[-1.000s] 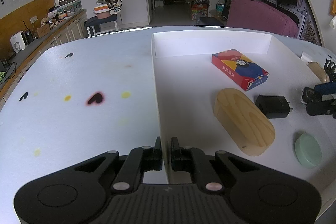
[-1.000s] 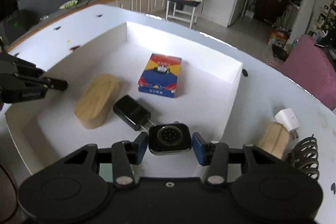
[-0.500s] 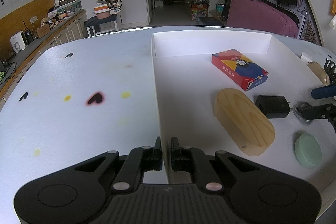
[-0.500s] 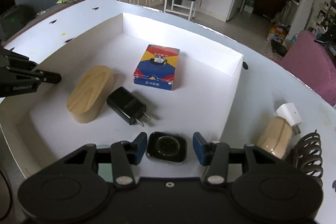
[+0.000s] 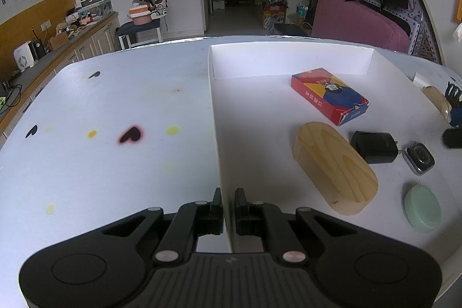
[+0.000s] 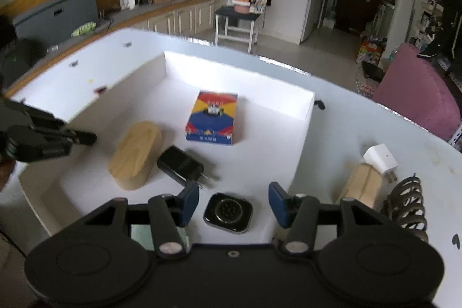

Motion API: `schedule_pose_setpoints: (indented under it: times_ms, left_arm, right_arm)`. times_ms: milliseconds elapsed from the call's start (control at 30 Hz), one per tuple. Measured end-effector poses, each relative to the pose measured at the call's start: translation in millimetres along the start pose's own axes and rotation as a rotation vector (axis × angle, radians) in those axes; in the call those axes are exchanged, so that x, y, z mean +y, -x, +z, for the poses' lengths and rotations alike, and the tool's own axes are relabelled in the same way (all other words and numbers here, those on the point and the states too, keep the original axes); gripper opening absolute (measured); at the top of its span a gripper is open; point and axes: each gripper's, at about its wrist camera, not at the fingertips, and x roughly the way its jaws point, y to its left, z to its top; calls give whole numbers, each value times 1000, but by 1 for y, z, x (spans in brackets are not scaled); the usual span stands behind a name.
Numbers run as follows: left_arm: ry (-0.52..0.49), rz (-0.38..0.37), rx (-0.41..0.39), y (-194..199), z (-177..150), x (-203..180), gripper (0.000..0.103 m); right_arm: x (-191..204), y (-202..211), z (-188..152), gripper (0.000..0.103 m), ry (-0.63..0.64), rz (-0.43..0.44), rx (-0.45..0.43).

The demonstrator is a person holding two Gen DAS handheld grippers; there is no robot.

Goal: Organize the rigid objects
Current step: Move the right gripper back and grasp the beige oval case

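A white tray [image 5: 215, 117] [image 6: 306, 117] lies on the table. In it are a colourful card box [image 5: 329, 99] [image 6: 212, 117], an oval wooden block [image 5: 335, 166] [image 6: 135, 155], a black charger [image 5: 374, 147] [image 6: 180, 163], a watch body [image 5: 418, 158] [image 6: 228, 212] and a pale green disc [image 5: 423, 207]. My left gripper [image 5: 228, 207] is shut on the tray's left wall. My right gripper [image 6: 234, 199] is open above the watch body, which lies free on the tray floor between the blue pads [image 6: 190, 199].
Outside the tray at the right lie a white plug [image 6: 379, 158], a small wooden piece [image 6: 361, 184] and a dark coiled spring [image 6: 410, 204]. The table [image 5: 101, 134] carries coloured spots. A pink chair [image 5: 361, 22] stands behind.
My right gripper lowered the watch body into the tray, opened and let it go, then drew back and up. The left gripper stayed still.
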Motion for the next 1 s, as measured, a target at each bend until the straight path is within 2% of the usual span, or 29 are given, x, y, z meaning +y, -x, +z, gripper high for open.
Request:
schedule_pose_setpoints:
  times_ms: [167,333,433,500,767,1000]
  left_arm:
    - [-1,0,0,0,0,0,7]
    - [0,0,0,0,0,0,7]
    - [-1,0,-1,0,0,0,7]
    - [-1,0,-1,0,0,0,7]
    - [-1,0,0,0,0,0,7]
    - [-1,0,-1,0,0,0,7]
  right_arm:
    - [-5,34,-3,55,-36,-3,-77]
    - [-19,65,-12,57,-102,-40,-141]
    - [-29,76,-21,62,-144,-79,-164]
    - [-36,81,-28,68,-176,-104,-173]
    - [-52,83,-54,96,-315,-168,-201]
    - [-66,63,-63,96,-390,-186,-154]
